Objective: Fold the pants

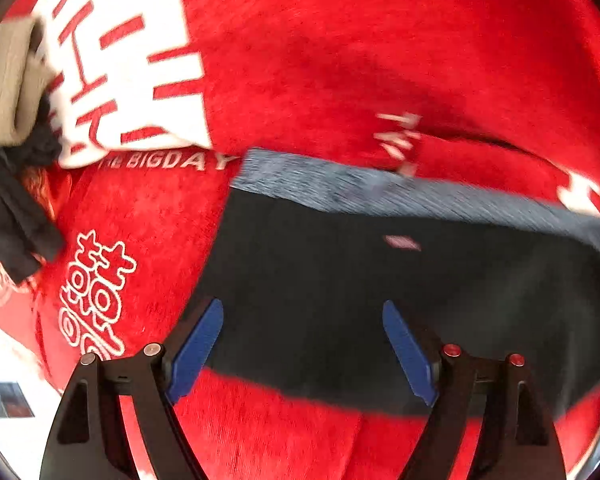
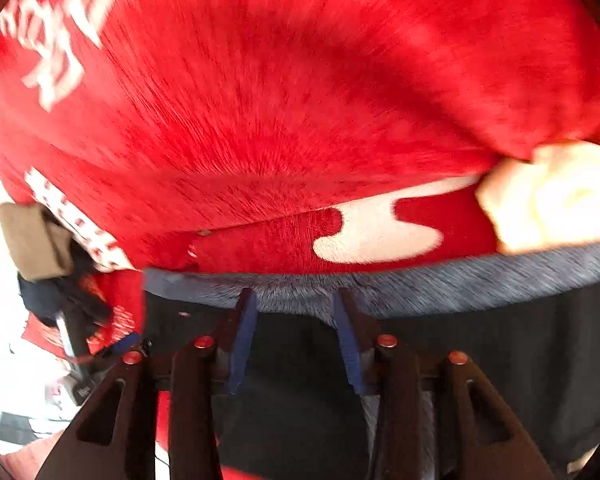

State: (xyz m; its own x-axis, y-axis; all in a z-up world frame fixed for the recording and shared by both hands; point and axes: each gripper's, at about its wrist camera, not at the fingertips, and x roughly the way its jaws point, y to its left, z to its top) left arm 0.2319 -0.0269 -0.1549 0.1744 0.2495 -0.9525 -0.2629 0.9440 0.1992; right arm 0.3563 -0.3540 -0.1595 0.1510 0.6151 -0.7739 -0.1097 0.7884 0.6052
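Dark pants [image 1: 340, 300] with a grey-blue waistband [image 1: 380, 192] lie on a red blanket [image 1: 340, 60]. My left gripper [image 1: 302, 312] is open just above the dark cloth, blue fingers [image 1: 198, 350] spread wide, holding nothing. In the right wrist view the pants [image 2: 480, 360] fill the lower part, with the waistband [image 2: 460, 284] across the middle. My right gripper [image 2: 294, 300] is open with a narrower gap, its fingertips [image 2: 246, 320] at the waistband edge. Both views are blurred.
The red blanket [image 2: 280, 100] has white printed characters [image 1: 128, 60] and covers the whole surface. Folded tan [image 1: 4, 84] and dark [image 1: 8, 216] garments lie at the left. A pale cloth [image 2: 556, 196] lies at the right.
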